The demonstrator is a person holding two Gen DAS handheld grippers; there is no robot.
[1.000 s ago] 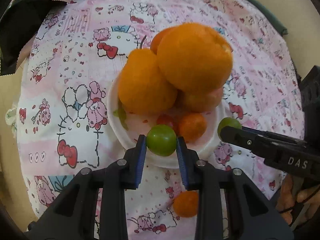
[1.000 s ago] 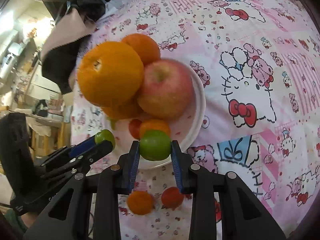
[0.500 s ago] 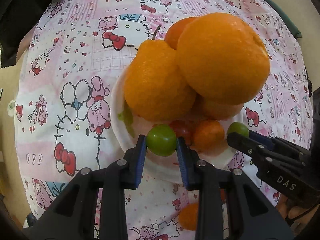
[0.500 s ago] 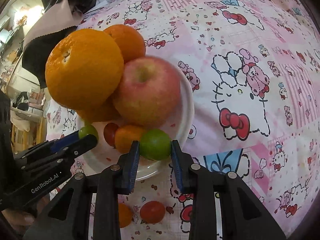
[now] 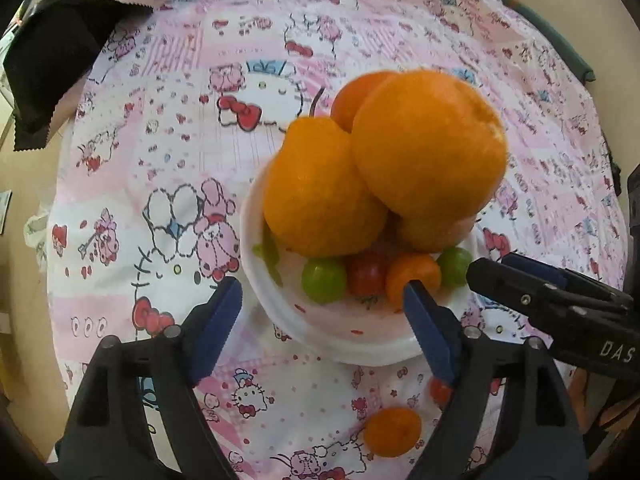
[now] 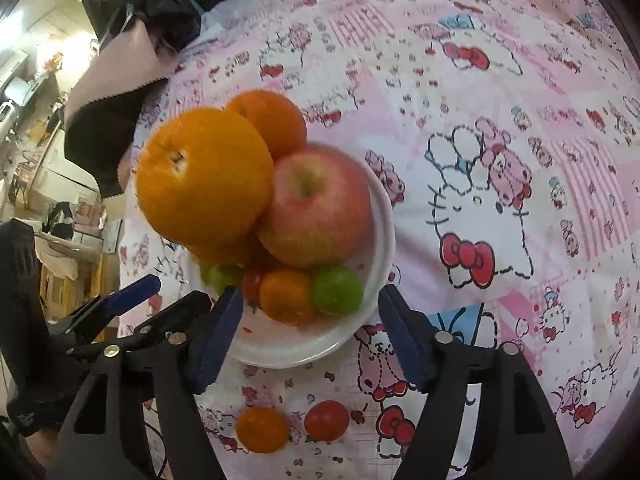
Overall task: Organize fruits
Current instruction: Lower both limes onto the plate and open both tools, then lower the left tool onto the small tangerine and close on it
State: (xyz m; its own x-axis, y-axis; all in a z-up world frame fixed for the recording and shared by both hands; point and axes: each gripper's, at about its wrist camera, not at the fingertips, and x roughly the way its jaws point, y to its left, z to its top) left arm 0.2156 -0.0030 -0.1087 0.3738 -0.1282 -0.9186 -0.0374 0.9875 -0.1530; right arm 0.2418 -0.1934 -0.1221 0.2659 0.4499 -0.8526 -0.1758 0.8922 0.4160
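On the left, the left gripper hangs over the near rim of the white bowl, its blue-padded jaws having just sprung apart, and the green fruit it had carried now lies free in the bowl between them, touching neither pad. That bowl sits on a pink cartoon-print tablecloth and is heaped high: a pear-shaped orange fruit leans against a big orange on top, with a smaller orange behind and a reddish apple on the far side. Along the bowl's near edge, next to the green fruit, lie a red cherry tomato, a small orange fruit and a second green fruit. The right gripper has likewise just let go; its jaws stand wide on either side of that second green fruit without pressing it. In front of the bowl, loose on the cloth, rest another small orange fruit and a red tomato, just beside each other.
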